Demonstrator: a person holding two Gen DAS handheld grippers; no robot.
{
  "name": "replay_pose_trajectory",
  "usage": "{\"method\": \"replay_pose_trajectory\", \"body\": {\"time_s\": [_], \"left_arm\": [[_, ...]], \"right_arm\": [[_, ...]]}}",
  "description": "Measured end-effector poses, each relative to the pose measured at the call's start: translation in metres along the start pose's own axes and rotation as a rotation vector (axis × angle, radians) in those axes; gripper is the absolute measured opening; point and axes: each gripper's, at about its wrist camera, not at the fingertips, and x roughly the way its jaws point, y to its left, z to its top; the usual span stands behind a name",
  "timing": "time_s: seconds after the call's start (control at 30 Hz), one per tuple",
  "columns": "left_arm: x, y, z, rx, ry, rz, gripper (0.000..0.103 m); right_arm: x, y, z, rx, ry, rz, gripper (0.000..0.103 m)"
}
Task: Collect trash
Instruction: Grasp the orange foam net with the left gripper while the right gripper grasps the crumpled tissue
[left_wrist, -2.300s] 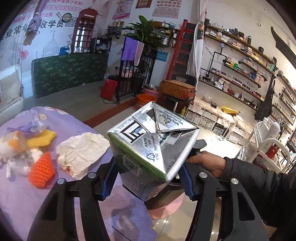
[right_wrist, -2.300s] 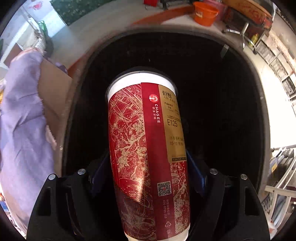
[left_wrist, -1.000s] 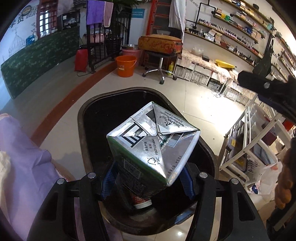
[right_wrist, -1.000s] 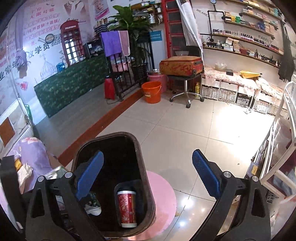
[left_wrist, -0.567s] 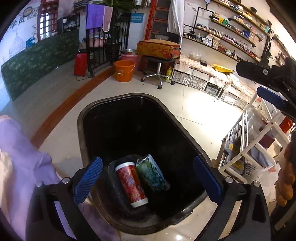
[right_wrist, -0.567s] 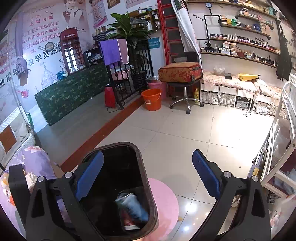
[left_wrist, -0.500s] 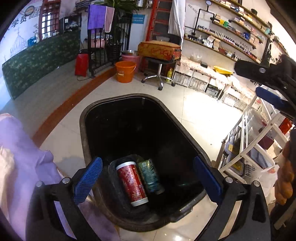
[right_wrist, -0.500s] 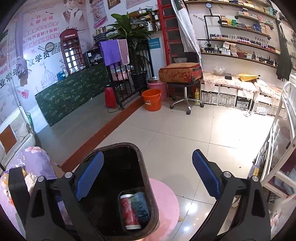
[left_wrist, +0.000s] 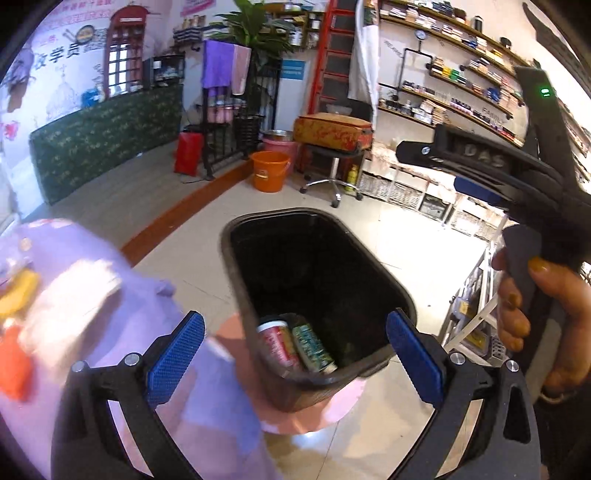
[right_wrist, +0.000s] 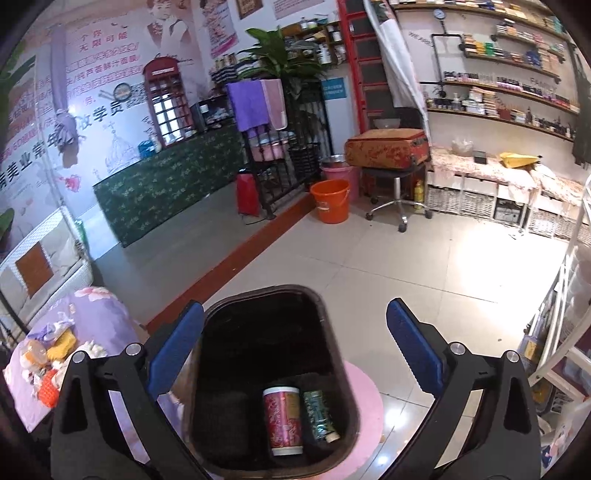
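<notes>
A black trash bin stands on a pink mat on the floor; it also shows in the right wrist view. Inside lie a red paper cup and a green carton, side by side. My left gripper is open and empty above the bin's near side. My right gripper is open and empty above the bin; its body shows in the left wrist view. More trash lies on the purple-clothed table: white crumpled paper, orange and yellow pieces.
An orange bucket, a stool bearing a suitcase and a black rack stand across the tiled floor. White shelving is close on the right. The table trash shows at the left edge of the right wrist view.
My right gripper let the red cup fall into the bin, then my left gripper let go of the carton. Both now stand open, and the left view has swung left toward the table.
</notes>
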Motion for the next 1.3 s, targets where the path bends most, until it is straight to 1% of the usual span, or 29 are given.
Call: {"method": "replay_pose_trajectory", "body": {"time_s": [0.13, 0.23, 0.3, 0.33, 0.5, 0.57, 0.63, 0.77, 0.87, 0.93, 0.97, 1.0, 1.1, 1.17, 1.2, 1.23, 1.3], "left_arm": [[-0.016, 0.022, -0.013, -0.058, -0.004, 0.039, 0.097], [-0.028, 0.039, -0.022, -0.098, -0.007, 0.077, 0.097], [-0.036, 0.051, -0.029, -0.122, -0.004, 0.116, 0.097], [-0.041, 0.058, -0.033, -0.138, -0.004, 0.141, 0.097], [-0.063, 0.090, -0.051, -0.217, -0.011, 0.221, 0.097], [-0.072, 0.101, -0.061, -0.228, -0.013, 0.278, 0.097], [-0.081, 0.112, -0.071, -0.245, -0.011, 0.322, 0.097], [-0.097, 0.139, -0.091, -0.307, -0.010, 0.365, 0.097], [-0.104, 0.153, -0.097, -0.336, -0.012, 0.396, 0.097], [-0.108, 0.161, -0.102, -0.346, -0.010, 0.422, 0.097], [-0.114, 0.165, -0.111, -0.348, -0.012, 0.427, 0.097], [-0.115, 0.167, -0.111, -0.352, -0.014, 0.433, 0.097], [-0.116, 0.176, -0.110, -0.355, -0.009, 0.447, 0.097], [-0.116, 0.180, -0.105, -0.351, -0.009, 0.453, 0.097], [-0.116, 0.180, -0.106, -0.349, -0.009, 0.456, 0.097], [-0.116, 0.180, -0.106, -0.349, -0.006, 0.459, 0.097], [-0.113, 0.183, -0.106, -0.347, 0.004, 0.460, 0.097]], "right_arm": [[0.007, 0.027, -0.009, -0.031, 0.043, 0.080, 0.097], [0.013, 0.054, -0.018, -0.083, 0.075, 0.135, 0.097], [0.016, 0.072, -0.024, -0.110, 0.098, 0.186, 0.097], [0.018, 0.080, -0.024, -0.122, 0.107, 0.202, 0.097], [0.024, 0.124, -0.040, -0.193, 0.157, 0.288, 0.097], [0.026, 0.141, -0.048, -0.208, 0.182, 0.325, 0.097], [0.030, 0.155, -0.055, -0.219, 0.207, 0.364, 0.097], [0.041, 0.185, -0.070, -0.238, 0.278, 0.430, 0.097], [0.052, 0.205, -0.081, -0.208, 0.342, 0.483, 0.097], [0.060, 0.219, -0.086, -0.202, 0.379, 0.502, 0.097], [0.064, 0.226, -0.088, -0.205, 0.393, 0.501, 0.097], [0.069, 0.233, -0.091, -0.206, 0.407, 0.496, 0.096], [0.081, 0.249, -0.098, -0.207, 0.445, 0.502, 0.083], [0.090, 0.257, -0.102, -0.201, 0.478, 0.498, 0.079], [0.092, 0.257, -0.103, -0.190, 0.487, 0.501, 0.071], [0.094, 0.258, -0.104, -0.177, 0.495, 0.509, 0.058], [0.097, 0.260, -0.104, -0.165, 0.503, 0.526, 0.045]]}}
